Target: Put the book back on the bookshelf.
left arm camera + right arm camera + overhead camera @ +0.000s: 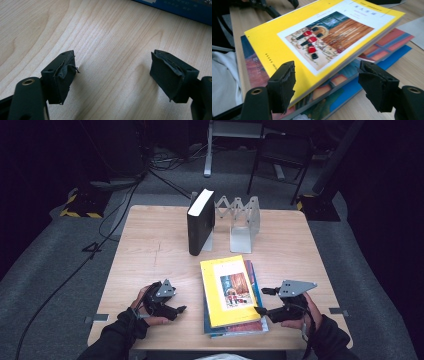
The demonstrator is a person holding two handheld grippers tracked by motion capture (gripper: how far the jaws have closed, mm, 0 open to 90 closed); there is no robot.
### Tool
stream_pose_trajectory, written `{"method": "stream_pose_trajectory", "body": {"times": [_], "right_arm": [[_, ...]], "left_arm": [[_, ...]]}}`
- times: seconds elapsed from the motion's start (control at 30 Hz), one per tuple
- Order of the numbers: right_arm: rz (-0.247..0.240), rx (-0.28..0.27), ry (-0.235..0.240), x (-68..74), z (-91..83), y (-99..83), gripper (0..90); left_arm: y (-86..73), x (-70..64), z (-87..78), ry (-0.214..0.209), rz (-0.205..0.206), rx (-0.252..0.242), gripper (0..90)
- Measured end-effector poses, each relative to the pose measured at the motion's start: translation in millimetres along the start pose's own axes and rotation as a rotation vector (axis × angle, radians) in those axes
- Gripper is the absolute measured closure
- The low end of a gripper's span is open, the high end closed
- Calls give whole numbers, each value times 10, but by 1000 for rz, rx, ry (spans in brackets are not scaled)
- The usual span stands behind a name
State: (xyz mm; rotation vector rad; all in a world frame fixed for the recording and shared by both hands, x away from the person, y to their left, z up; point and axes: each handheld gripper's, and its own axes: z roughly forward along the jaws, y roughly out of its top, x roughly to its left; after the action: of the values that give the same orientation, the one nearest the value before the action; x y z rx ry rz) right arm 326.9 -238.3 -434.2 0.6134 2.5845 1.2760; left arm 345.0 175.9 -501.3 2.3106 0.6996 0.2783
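Two grippers low at the table's near edge, either side of a stack of books

The left gripper [176, 310] rests at about 7 o'clock on the table [150, 250], hand curled under it, jaws wide apart over bare wood and holding nothing. The right gripper [260, 301] sits at about 5 o'clock, jaws wide apart and empty, pointing toward 9 o'clock at the right edge of the stack; one jaw tip is just beside the yellow book [229, 290]. That book tops the stack at 6 o'clock, with two or three books [384, 48] under it. One black book [200, 222] stands upright at 12 o'clock against one metal rack [245, 220]
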Motion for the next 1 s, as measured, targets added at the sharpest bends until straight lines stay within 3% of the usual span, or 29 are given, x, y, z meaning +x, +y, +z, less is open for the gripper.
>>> {"method": "stream_pose_trajectory", "body": {"times": [0.13,0.27,0.4,0.53,0.8,1.0], "right_arm": [[-17,29,27,46,46,6,297],[-3,66,49,51,95,-13,277],[27,88,72,3,135,4,251],[55,120,106,-71,203,50,232],[74,178,134,-179,348,176,202],[69,205,133,-216,396,234,186]], "left_arm": [[5,-4,11,0,2,-6,207],[23,-6,23,3,8,-4,207],[92,-13,62,27,18,-2,215],[202,2,87,33,17,-39,214],[360,147,126,52,-20,-98,224],[434,178,182,55,-18,-96,224]]}}
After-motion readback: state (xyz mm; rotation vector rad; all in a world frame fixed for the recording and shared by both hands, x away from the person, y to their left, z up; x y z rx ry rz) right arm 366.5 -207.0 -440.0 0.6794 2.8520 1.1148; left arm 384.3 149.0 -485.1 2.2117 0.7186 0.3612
